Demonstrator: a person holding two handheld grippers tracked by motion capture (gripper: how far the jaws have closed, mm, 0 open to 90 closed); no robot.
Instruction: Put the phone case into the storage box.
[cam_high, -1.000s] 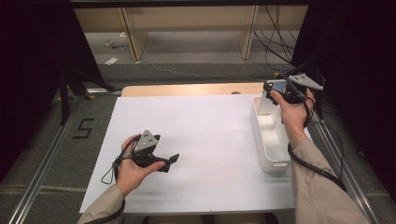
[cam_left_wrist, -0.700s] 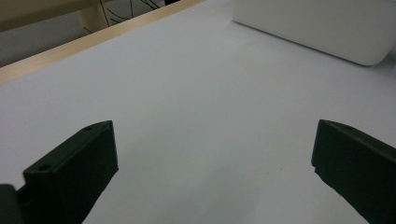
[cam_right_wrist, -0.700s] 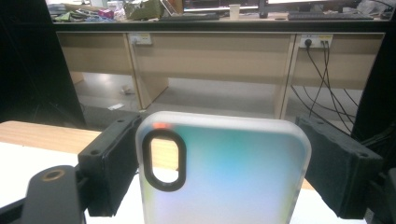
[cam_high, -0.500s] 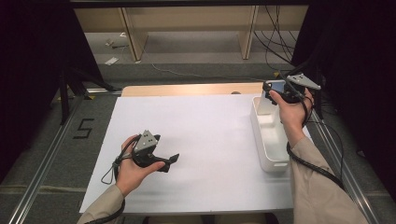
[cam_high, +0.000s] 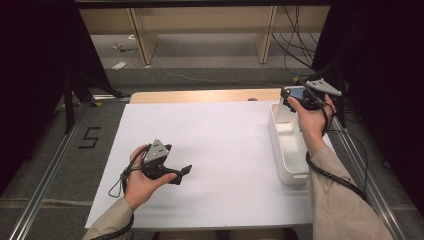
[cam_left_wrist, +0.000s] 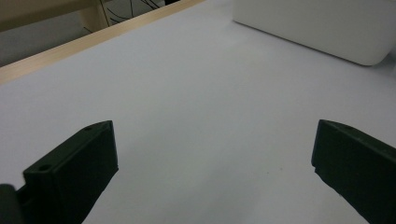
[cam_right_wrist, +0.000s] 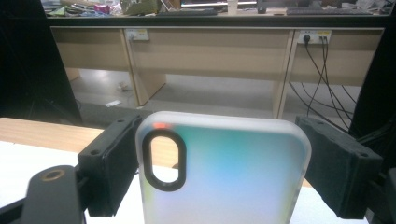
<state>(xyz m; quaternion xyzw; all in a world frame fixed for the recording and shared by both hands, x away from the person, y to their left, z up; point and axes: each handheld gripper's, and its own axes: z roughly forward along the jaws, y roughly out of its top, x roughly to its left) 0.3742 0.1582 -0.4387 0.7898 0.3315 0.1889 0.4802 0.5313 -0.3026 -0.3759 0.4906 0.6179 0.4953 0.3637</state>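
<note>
I saw a frosted, smooth plastic phone case (cam_right_wrist: 224, 172) between matt black pads (cam_right_wrist: 109, 172); beside it, the white bin (cam_high: 285, 150) looked smooth plastic.

open white sheet (cam_high: 225, 145), white bin (cam_high: 285, 150) along right edge

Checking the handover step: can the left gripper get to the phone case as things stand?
Probably yes, with a long reach. The left gripper is open and empty over the bare white table. The phone case is clamped in the right gripper, at the far end of the white bin.
</note>
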